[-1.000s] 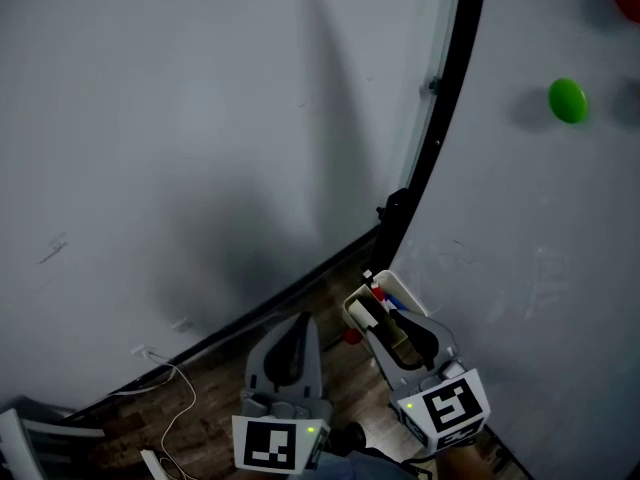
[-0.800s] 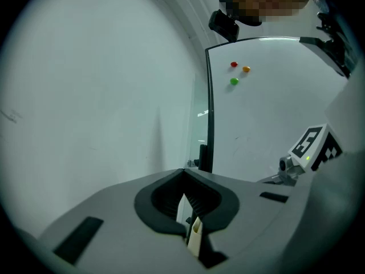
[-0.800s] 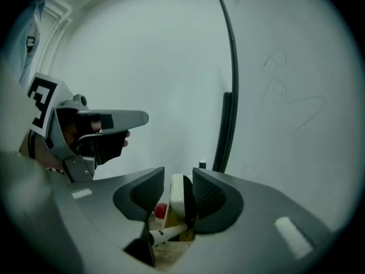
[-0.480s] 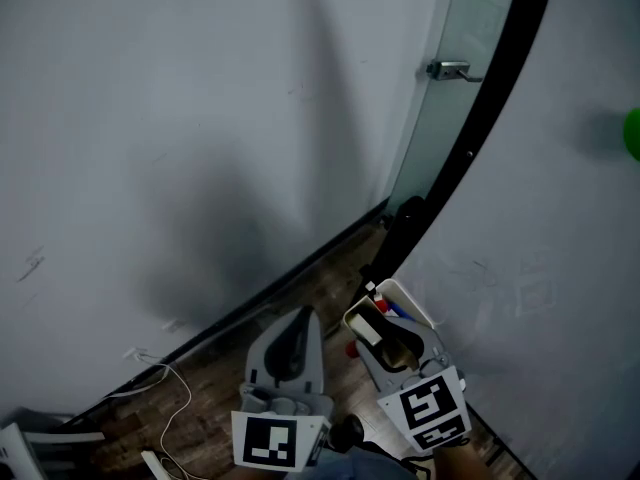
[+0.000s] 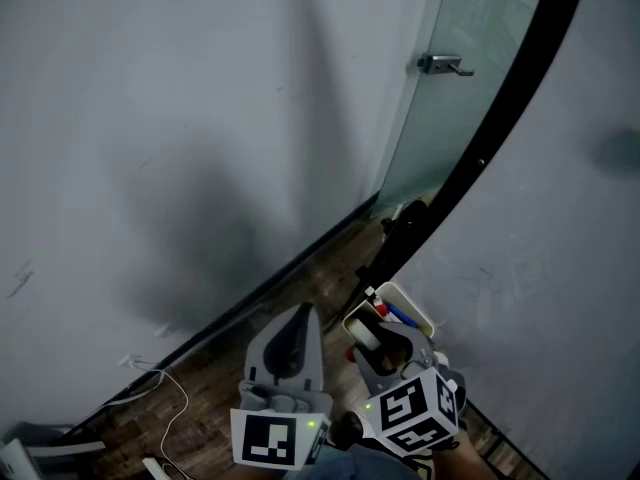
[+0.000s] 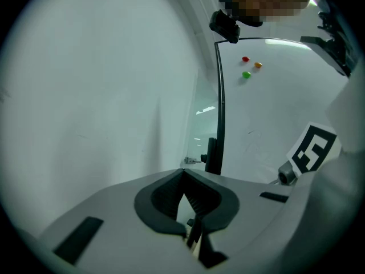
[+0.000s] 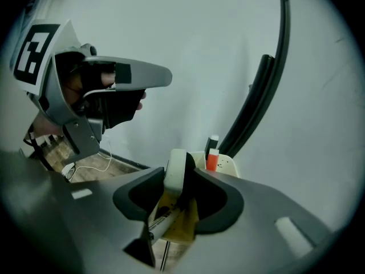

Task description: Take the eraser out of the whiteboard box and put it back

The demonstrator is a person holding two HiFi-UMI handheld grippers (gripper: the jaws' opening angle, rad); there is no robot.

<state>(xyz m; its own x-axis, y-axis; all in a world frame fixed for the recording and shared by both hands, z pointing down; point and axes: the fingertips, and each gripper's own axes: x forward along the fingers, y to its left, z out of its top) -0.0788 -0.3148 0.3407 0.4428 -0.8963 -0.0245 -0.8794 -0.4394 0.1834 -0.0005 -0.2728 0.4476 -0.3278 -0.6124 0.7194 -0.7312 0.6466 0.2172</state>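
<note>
Your right gripper [image 7: 180, 181] is clamped on the eraser [image 7: 175, 167]. Both dark pads sit against its sides, white body to the left, dark face to the right. The jaws have just been closing a touch with the eraser between them. They stand wide because the eraser is a wide part.

The eraser is at the near end of the whiteboard box [image 5: 412, 311], at its open top, with the gripper angled down towards it. I can't tell whether the eraser touches the box rim or floor.

The box hangs on the whiteboard [image 5: 560, 268], just beside the board's black frame [image 5: 500, 118]. A red marker [image 7: 211, 162] and a black-capped marker [image 7: 213, 142] stand in it, just beyond the eraser.

Your left gripper [image 6: 183, 174] is closed, pads meeting at the tips with nothing between them. It points level at the wall [image 5: 150, 118], beside the right gripper and clear of the box.

A glass door [image 5: 460, 118] with a metal handle [image 5: 440, 64] stands past the frame. A white cable [image 5: 170, 408] lies on the wood floor [image 5: 220, 378] by the wall. The left gripper view shows red [image 6: 245, 59], orange [image 6: 258, 65] and green [image 6: 246, 75] magnets high on the board.
</note>
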